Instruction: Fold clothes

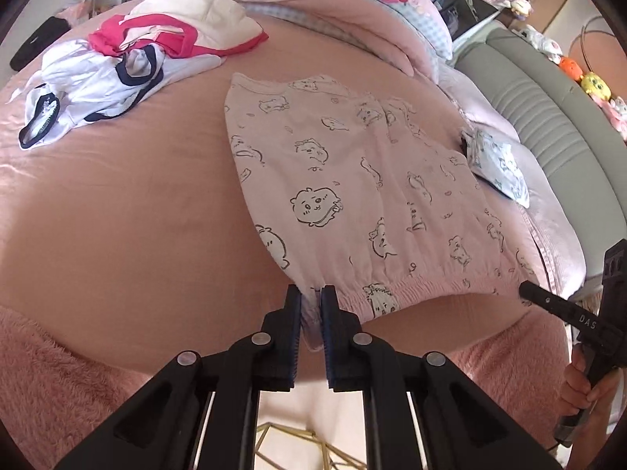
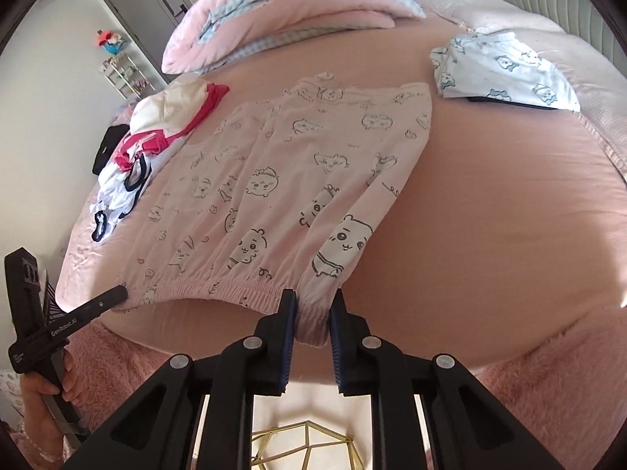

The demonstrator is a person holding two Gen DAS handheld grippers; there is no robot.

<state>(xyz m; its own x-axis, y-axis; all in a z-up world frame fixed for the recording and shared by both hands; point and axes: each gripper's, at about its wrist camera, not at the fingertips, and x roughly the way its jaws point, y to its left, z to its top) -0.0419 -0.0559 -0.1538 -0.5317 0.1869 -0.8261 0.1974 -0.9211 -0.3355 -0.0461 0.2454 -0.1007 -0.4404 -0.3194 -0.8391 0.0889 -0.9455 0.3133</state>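
The pink pyjama trousers point(image 1: 352, 180) with a cartoon animal print lie spread flat on the pink bed sheet point(image 1: 129, 203), their gathered elastic waistband along the near edge of the bed and the legs running away toward the folded duvet point(image 1: 337, 4). The left gripper point(image 1: 311, 293) pinches one corner of the waistband, a fold of cloth squeezed between its fingers point(image 1: 293, 301). The right gripper point(image 2: 312, 297) pinches the other corner, the bunched band caught between its fingers point(image 2: 288, 305), which stand slightly further apart than the left pair. In each wrist view the other gripper shows at the side, held in a person's hand point(image 2: 43, 411). Left of the trousers sits a loose pile of clothes point(image 1: 117, 66) in white, navy and bright pink. To the right, near the grey headboard point(image 1: 548, 117), lies a folded pale blue garment point(image 2: 505, 74) with the same kind of print. A fluffy pink blanket point(image 1: 58, 372) hangs along the bed's near edge.
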